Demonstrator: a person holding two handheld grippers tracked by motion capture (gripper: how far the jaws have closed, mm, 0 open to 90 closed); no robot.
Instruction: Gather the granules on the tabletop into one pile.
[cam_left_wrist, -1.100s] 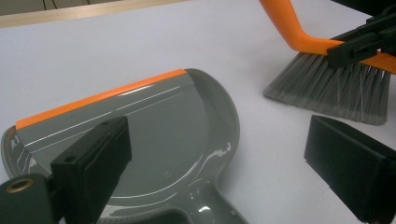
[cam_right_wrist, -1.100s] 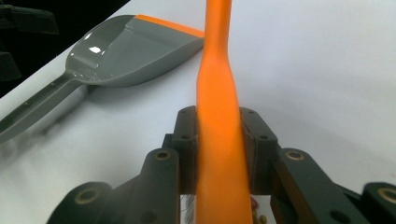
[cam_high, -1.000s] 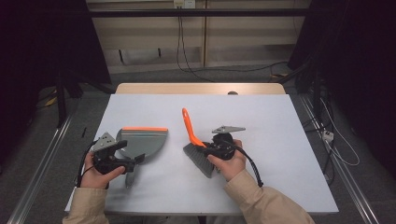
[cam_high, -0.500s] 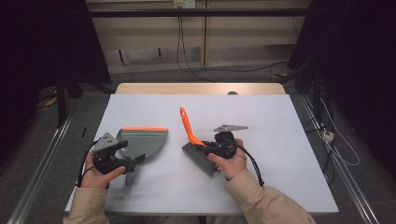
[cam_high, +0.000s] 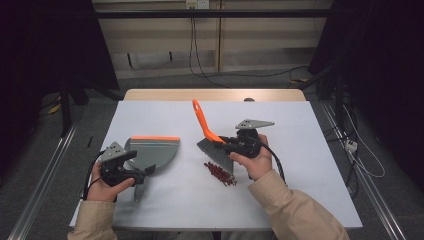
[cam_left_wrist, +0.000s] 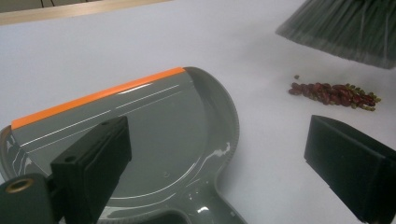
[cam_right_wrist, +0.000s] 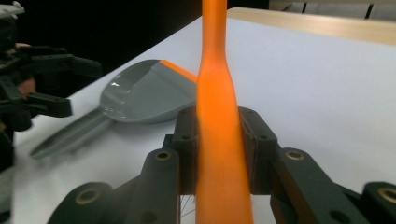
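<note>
The worktop (cam_high: 310, 165) carries a grey dustpan (cam_high: 152, 150); its orange lip faces away from the person. The left gripper (cam_high: 131, 162) waits by the dustpan's handle, jaws open, holding nothing. The right gripper (cam_high: 226, 145) is clamped on the brush (cam_high: 210, 137) — bristles raised. The red crumbs (cam_high: 220, 172) lie right of the dustpan. Lower the bristles behind the crumbs, then sweep slowly towards the dustpan — short strokes.

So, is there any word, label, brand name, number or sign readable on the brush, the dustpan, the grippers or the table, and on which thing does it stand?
None: no readable text anywhere.
Brush: plain orange handle, no print visible.
Dustpan: plain grey with an orange edge, no mark.
Left gripper and right gripper: no lettering visible.
Table: plain white top.
</note>
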